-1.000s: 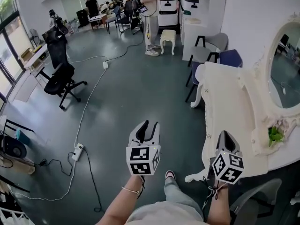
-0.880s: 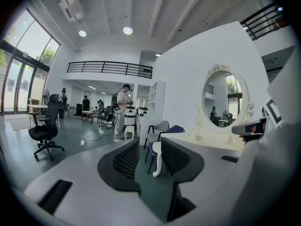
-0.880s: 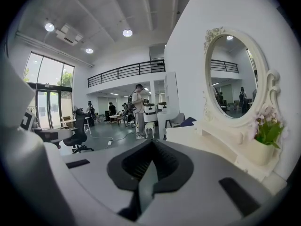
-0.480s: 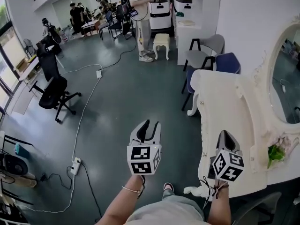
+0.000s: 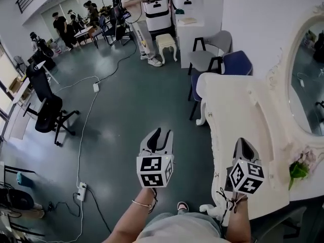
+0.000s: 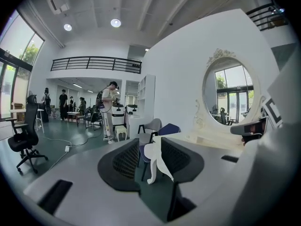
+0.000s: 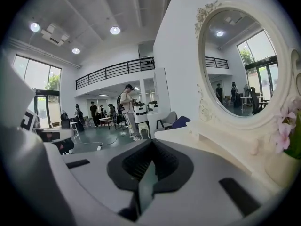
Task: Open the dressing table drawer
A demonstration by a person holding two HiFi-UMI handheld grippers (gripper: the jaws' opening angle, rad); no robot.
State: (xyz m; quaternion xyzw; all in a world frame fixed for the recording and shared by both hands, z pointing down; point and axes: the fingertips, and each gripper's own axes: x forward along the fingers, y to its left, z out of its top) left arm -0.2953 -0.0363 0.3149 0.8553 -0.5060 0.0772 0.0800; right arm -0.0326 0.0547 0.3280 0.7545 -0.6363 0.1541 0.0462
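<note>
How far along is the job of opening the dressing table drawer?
Done: nothing; no drawer stands out from the dressing table. In hand: left gripper, jaws apart, and right gripper, jaws together, both hold nothing. Left: reach the drawer, grip, pull.

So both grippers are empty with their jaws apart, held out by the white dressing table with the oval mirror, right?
Not quite. Only the left gripper has its jaws apart. The right gripper view shows the right gripper with its jaws closed together on nothing. The rest holds: both are empty, held out by the white dressing table with the oval mirror.
</note>
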